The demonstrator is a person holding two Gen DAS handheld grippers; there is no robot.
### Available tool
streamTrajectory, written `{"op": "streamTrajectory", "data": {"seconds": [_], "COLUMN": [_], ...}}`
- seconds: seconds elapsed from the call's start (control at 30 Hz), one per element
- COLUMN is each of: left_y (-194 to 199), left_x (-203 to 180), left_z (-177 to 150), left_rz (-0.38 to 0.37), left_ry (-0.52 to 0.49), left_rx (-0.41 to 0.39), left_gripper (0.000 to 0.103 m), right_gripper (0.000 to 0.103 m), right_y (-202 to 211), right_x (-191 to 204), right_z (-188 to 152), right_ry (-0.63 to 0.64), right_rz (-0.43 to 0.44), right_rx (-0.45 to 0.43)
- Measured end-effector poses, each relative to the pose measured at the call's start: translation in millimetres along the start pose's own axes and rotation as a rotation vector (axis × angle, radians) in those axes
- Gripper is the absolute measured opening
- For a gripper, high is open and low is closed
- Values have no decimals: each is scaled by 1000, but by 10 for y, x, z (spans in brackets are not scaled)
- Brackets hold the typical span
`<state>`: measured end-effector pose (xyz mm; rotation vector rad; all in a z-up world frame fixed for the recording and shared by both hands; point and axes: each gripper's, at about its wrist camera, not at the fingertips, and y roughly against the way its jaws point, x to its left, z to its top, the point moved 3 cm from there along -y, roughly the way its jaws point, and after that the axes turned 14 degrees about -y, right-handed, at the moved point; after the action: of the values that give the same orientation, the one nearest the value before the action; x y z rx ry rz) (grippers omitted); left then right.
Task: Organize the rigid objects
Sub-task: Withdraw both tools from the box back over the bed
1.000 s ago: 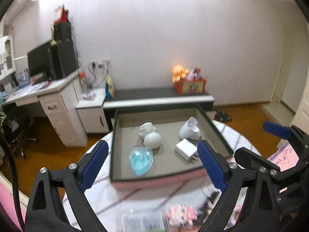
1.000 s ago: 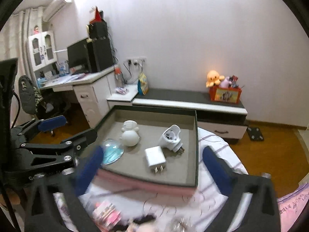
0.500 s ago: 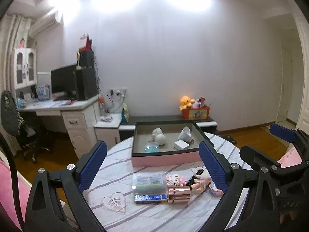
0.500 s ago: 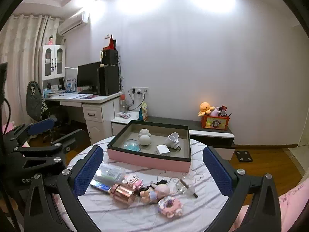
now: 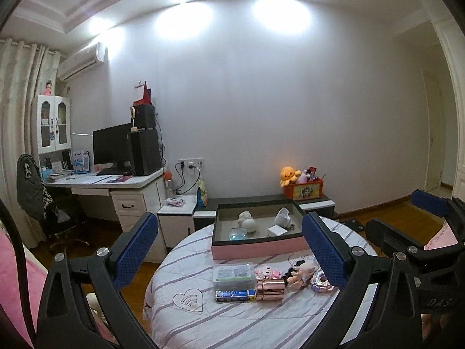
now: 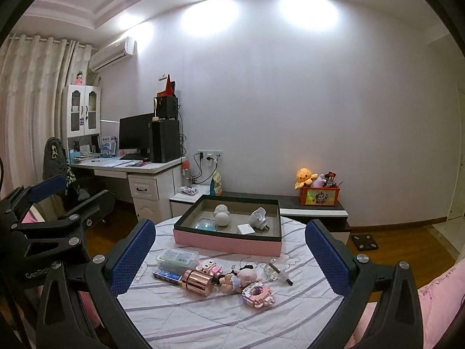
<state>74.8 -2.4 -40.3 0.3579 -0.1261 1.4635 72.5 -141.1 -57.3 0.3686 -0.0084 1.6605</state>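
While both grippers hang back from the round table (image 6: 203,320), the left gripper (image 5: 229,250) has just been opening, its jaws wide and empty, and the right gripper (image 6: 229,250) is likewise spread on nothing. Four items lie in the pink tray (image 6: 226,242) — the rose-gold cylinder (image 6: 199,282), clear case (image 6: 177,257) and toys wait loose in front. Next, I judge: reach in and pick one.

tray (image 6: 226,242): four items | table (image 6: 203,317): scattered trinkets | hand-held gripper (image 6: 229,254): empty, spread

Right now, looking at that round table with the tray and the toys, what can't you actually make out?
- Table: its near edge is hidden behind the right gripper in the right view.
- Blue bar: label print too small to read, left view.
- Pink block toy: partly covered by a finger of the left gripper, left view.
- Tray: the clear blue thing inside is half hidden by its near wall, right view.
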Motion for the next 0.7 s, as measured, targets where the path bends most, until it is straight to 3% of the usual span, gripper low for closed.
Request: {"op": "streamTrajectory", "data": {"seconds": [0.7], "left_y": [6], "left_x": [-61], "left_z": [-13], "left_rz": [15], "left_ry": [0], "left_rx": [4], "left_gripper": [101], "right_gripper": [103], "right_y": [33], "right_x": [-24], "right_z": [-26], "right_ry": [-1], "right_rz": [-8], "right_rx": [-12]}}
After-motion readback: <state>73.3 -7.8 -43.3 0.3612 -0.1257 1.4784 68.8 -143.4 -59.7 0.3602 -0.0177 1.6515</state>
